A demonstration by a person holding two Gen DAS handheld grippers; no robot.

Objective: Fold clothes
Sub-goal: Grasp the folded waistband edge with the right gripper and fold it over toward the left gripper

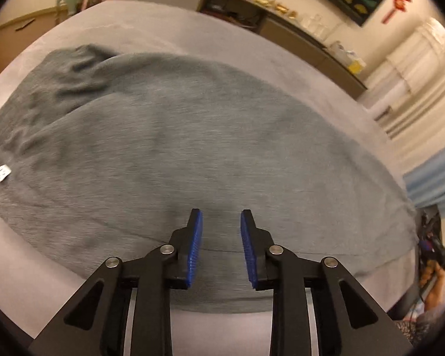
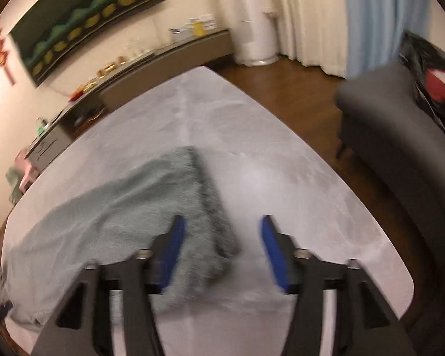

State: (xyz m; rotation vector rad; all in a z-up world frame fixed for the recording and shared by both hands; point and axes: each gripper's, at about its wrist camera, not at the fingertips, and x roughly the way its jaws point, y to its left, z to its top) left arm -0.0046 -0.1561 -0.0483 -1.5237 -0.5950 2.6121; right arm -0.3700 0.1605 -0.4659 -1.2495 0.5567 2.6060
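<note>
Left wrist view: I am holding the left gripper [image 1: 221, 222] low over the grey-green garment [image 1: 169, 148], pitched forward and down; its fingers [image 1: 195, 246] are standing apart with nothing between them, cloth showing through the gap. The pads are ribbed blue strips set on black linkage arms joined by round metal pins. The garment is spreading ahead of and to both sides of the fingers, a soft, brushed knit lying mostly flat, bunching into wrinkles far ahead to the left, with a small white label [image 1: 2, 173] at its left edge. It is lying on a pale grey tabletop [image 1: 169, 26] with a smooth, matte cover.

Right wrist view: I am holding the right gripper [image 2: 222, 231] higher and tilting it; its fingers [image 2: 271, 252] are spread wide and are gripping nothing. This picture is blurring with motion. The garment's folded end [image 2: 192, 195] is sitting under and ahead of the left finger, its thicker edge running toward the gap, while bare tabletop is lying beneath the right finger. A dark padded seat [image 2: 394, 136] is standing well off to the right of the fingers.
</note>
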